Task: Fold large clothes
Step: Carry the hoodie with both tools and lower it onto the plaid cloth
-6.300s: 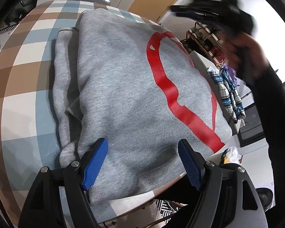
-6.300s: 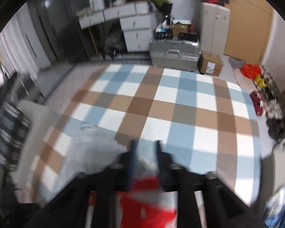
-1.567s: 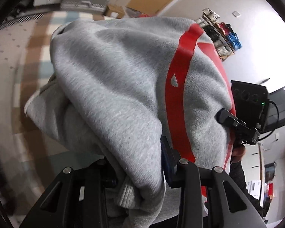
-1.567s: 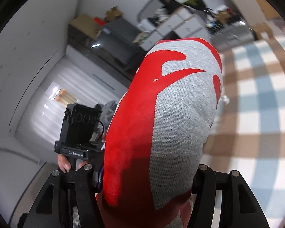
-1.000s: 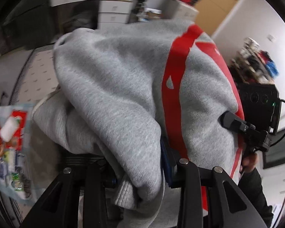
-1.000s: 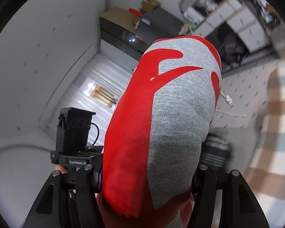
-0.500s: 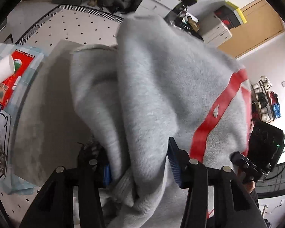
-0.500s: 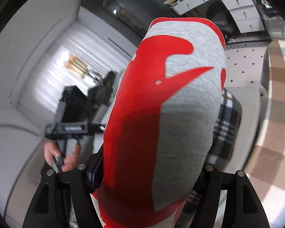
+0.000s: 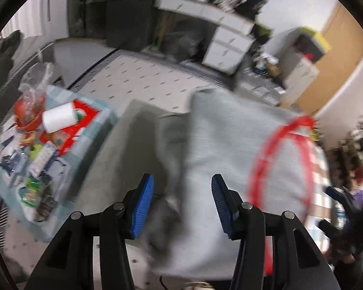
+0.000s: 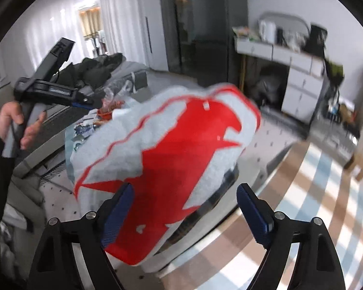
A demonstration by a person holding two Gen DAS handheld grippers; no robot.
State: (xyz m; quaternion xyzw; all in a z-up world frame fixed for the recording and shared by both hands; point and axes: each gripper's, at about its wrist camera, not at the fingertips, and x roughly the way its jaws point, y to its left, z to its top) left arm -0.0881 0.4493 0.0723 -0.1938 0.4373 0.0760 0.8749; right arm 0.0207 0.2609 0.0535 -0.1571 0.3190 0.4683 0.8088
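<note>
Left wrist view: the folded grey sweatshirt (image 9: 220, 145) with red print lies on a grey cushioned seat (image 9: 123, 149), and the left tool (image 9: 181, 201) hovers over its near edge, blue pads apart, gripping nothing. Right wrist view: the right tool (image 10: 184, 213) is opening, the sweatshirt's red-printed end (image 10: 171, 154) between its spread pads, the right pad clear of the cloth. A cluttered small table (image 9: 36, 145) stands to the left.

A lived-in home room: white drawer desk (image 9: 225, 46), dark fridge (image 10: 215, 29), curtained window (image 10: 89, 21), cluttered side table (image 9: 36, 145).
</note>
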